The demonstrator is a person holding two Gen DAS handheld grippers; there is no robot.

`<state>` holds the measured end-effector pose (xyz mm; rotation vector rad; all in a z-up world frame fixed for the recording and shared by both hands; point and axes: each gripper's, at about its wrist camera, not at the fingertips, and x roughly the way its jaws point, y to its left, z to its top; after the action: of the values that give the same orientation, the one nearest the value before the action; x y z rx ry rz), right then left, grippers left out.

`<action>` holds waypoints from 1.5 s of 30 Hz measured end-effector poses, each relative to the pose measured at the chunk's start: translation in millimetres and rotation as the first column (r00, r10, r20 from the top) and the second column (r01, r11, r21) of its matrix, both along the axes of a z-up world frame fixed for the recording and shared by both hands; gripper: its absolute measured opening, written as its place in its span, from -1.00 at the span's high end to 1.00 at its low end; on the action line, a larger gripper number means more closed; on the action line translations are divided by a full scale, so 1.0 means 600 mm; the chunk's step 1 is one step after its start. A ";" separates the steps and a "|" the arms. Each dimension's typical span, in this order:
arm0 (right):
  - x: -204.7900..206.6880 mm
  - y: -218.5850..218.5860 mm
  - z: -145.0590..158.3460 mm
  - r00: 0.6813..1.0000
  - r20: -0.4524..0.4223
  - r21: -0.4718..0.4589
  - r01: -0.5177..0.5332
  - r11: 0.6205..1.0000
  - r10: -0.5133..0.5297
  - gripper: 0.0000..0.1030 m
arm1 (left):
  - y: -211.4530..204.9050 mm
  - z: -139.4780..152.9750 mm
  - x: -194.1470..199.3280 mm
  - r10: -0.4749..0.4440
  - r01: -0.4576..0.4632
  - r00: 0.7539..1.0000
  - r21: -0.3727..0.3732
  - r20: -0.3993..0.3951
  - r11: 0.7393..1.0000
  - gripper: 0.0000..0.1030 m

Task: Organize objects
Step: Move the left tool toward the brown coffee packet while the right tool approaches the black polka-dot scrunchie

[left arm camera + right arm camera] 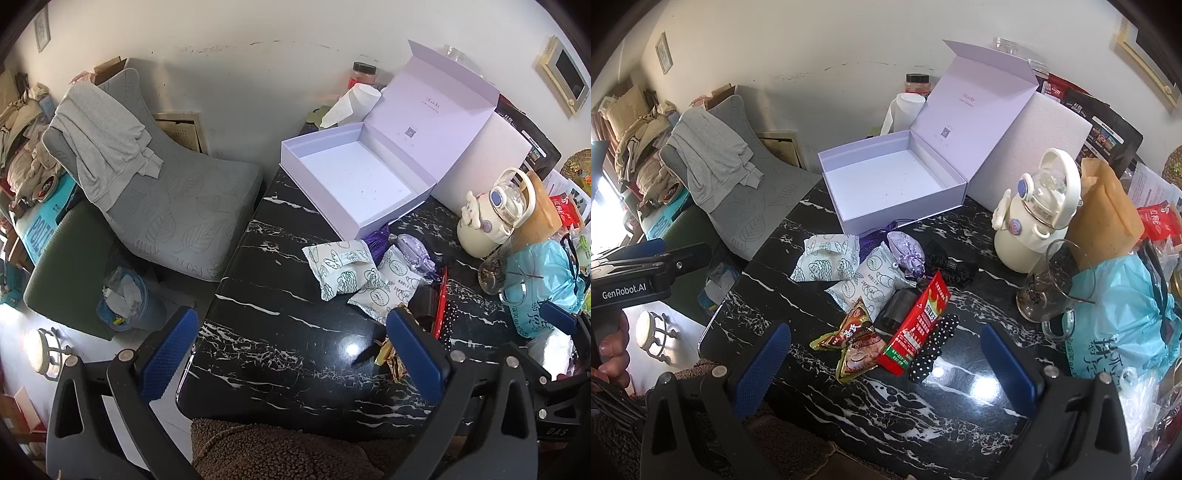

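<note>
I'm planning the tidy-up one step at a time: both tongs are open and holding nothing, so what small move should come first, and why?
Probably lower the right tongs onto the red snack packet just ahead of them. It lies on top of the pile, and the lilac box behind stands open and empty. The left tongs hang over bare table.

Open lavender box [354,184] on marble table [280,354]

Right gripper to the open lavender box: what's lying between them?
In the right wrist view, between the open right gripper and the lavender box lie snack packets: gold, red, two white, plus a purple sachet.
</note>
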<state>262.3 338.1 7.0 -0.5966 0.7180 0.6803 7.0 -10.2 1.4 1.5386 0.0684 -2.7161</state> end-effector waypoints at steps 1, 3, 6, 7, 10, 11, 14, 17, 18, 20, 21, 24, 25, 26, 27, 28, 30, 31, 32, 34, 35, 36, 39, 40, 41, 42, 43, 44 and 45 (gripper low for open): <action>-0.001 0.000 0.000 1.000 0.000 0.000 0.001 1.000 -0.001 -0.99 | 0.000 -0.001 0.000 0.001 -0.001 1.000 -0.001 0.001 1.000 -0.98; 0.000 0.000 0.000 1.000 0.000 0.000 0.003 1.000 -0.003 -0.99 | -0.001 -0.001 0.001 0.004 -0.004 1.000 -0.002 0.002 1.000 -0.98; 0.000 0.000 0.000 1.000 -0.001 0.001 0.007 1.000 -0.007 -0.99 | -0.001 -0.002 0.003 0.005 -0.005 1.000 -0.002 0.003 1.000 -0.98; 0.000 0.000 0.000 1.000 -0.002 0.001 0.009 1.000 -0.009 -0.99 | -0.001 -0.002 0.002 0.005 -0.005 1.000 -0.002 0.002 1.000 -0.98; -0.001 0.000 0.000 1.000 -0.002 0.000 0.014 1.000 -0.014 -0.99 | -0.003 -0.004 0.003 0.007 -0.007 1.000 -0.003 0.009 1.000 -0.98; -0.001 -0.001 -0.001 1.000 -0.002 0.001 0.014 1.000 -0.014 -0.99 | -0.004 -0.004 0.004 0.009 -0.009 1.000 -0.004 0.011 1.000 -0.98; -0.002 -0.001 -0.001 1.000 -0.004 0.001 0.016 1.000 -0.016 -0.99 | -0.005 -0.006 0.004 0.016 -0.016 1.000 -0.008 0.013 1.000 -0.98; -0.002 -0.002 -0.002 1.000 -0.005 0.000 0.018 1.000 -0.018 -0.99 | -0.006 -0.006 0.004 0.017 -0.017 1.000 -0.010 0.013 1.000 -0.98; -0.002 -0.003 -0.002 1.000 -0.006 0.000 0.017 1.000 -0.017 -0.99 | -0.006 -0.006 0.004 0.018 -0.018 1.000 -0.010 0.013 1.000 -0.98; -0.001 -0.003 -0.003 1.000 -0.009 -0.001 0.017 1.000 -0.017 -0.99 | -0.006 -0.006 0.005 0.020 -0.020 1.000 -0.011 0.014 1.000 -0.98; -0.001 -0.003 -0.003 1.000 -0.010 -0.001 0.016 1.000 -0.016 -0.99 | -0.007 -0.007 0.006 0.023 -0.023 1.000 -0.012 0.015 1.000 -0.98; -0.003 -0.002 -0.003 1.000 -0.009 -0.006 0.018 1.000 -0.018 -0.99 | -0.009 -0.009 0.012 0.032 -0.032 0.999 -0.014 0.017 0.999 -0.98; -0.003 -0.002 -0.002 1.000 -0.009 -0.006 0.017 1.000 -0.017 -0.99 | -0.008 -0.009 0.013 0.034 -0.034 0.999 -0.015 0.019 0.999 -0.98; -0.002 -0.002 -0.001 0.999 -0.018 -0.003 0.044 0.999 -0.045 -0.99 | -0.008 -0.009 0.015 0.037 -0.037 0.999 -0.017 0.019 0.999 -0.98; -0.002 -0.003 -0.001 0.999 -0.020 -0.004 0.045 0.999 -0.045 -0.99 | -0.007 -0.009 0.016 0.040 -0.040 0.999 -0.018 0.021 0.999 -0.98; -0.002 -0.003 -0.001 0.999 -0.022 -0.005 0.049 0.999 -0.049 -0.99 | -0.007 -0.009 0.016 0.042 -0.041 0.999 -0.019 0.022 0.999 -0.98; -0.001 -0.004 0.000 0.997 -0.031 -0.006 0.067 0.998 -0.068 -0.99 | -0.005 -0.011 0.018 0.043 -0.042 0.999 -0.020 0.027 0.999 -0.98; 0.000 -0.006 -0.001 0.997 -0.033 -0.008 0.070 0.998 -0.070 -0.99 | -0.003 -0.012 0.017 0.041 -0.041 0.999 -0.019 0.032 0.999 -0.98; 0.000 -0.006 0.000 0.997 -0.034 -0.009 0.072 0.997 -0.072 -0.99 | -0.002 -0.013 0.017 0.042 -0.042 0.998 -0.018 0.036 0.999 -0.98; 0.001 -0.010 0.000 0.996 -0.038 -0.011 0.076 0.997 -0.077 -0.99 | 0.000 -0.015 0.017 0.045 -0.044 0.998 -0.018 0.040 0.999 -0.98; 0.001 -0.010 0.000 0.996 -0.040 -0.012 0.081 0.997 -0.081 -0.99 | 0.002 -0.015 0.016 0.046 -0.045 0.998 -0.017 0.041 0.999 -0.98; 0.002 -0.011 0.000 0.996 -0.043 -0.014 0.084 0.996 -0.084 -0.99 | 0.004 -0.016 0.015 0.046 -0.045 0.998 -0.016 0.043 0.999 -0.98; 0.009 -0.017 -0.002 0.993 -0.055 -0.019 0.100 0.995 -0.101 -0.99 | 0.012 -0.020 0.011 0.037 -0.036 0.998 -0.015 0.055 0.999 -0.98; 0.010 -0.018 -0.002 0.992 -0.059 -0.020 0.107 0.994 -0.108 -0.99 | 0.014 -0.022 0.010 0.034 -0.034 0.998 -0.014 0.060 0.999 -0.98; 0.012 -0.019 -0.003 0.992 -0.063 -0.020 0.110 0.994 -0.111 -0.99 | 0.018 -0.025 0.008 0.031 -0.030 0.997 -0.013 0.066 0.999 -0.98; 0.013 -0.020 -0.003 0.990 -0.069 -0.020 0.119 0.993 -0.121 -0.99 | 0.020 -0.027 0.007 0.028 -0.028 0.997 -0.013 0.069 1.000 -0.98; 0.017 -0.022 -0.004 0.989 -0.074 -0.021 0.125 0.992 -0.126 -0.99 | 0.022 -0.029 0.006 0.030 -0.029 0.997 -0.013 0.072 0.999 -0.98; 0.018 -0.022 -0.005 0.988 -0.078 -0.021 0.131 0.991 -0.132 -0.99 | 0.024 -0.031 0.004 0.029 -0.028 0.997 -0.014 0.076 1.000 -0.98; 0.020 -0.023 -0.005 0.987 -0.081 -0.023 0.135 0.991 -0.137 -0.99 | 0.026 -0.033 0.002 0.027 -0.026 0.996 -0.014 0.081 1.000 -0.98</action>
<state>274.0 324.5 3.8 -0.5323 0.8346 0.5748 8.0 5.4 -18.4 1.6307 0.0691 -2.6252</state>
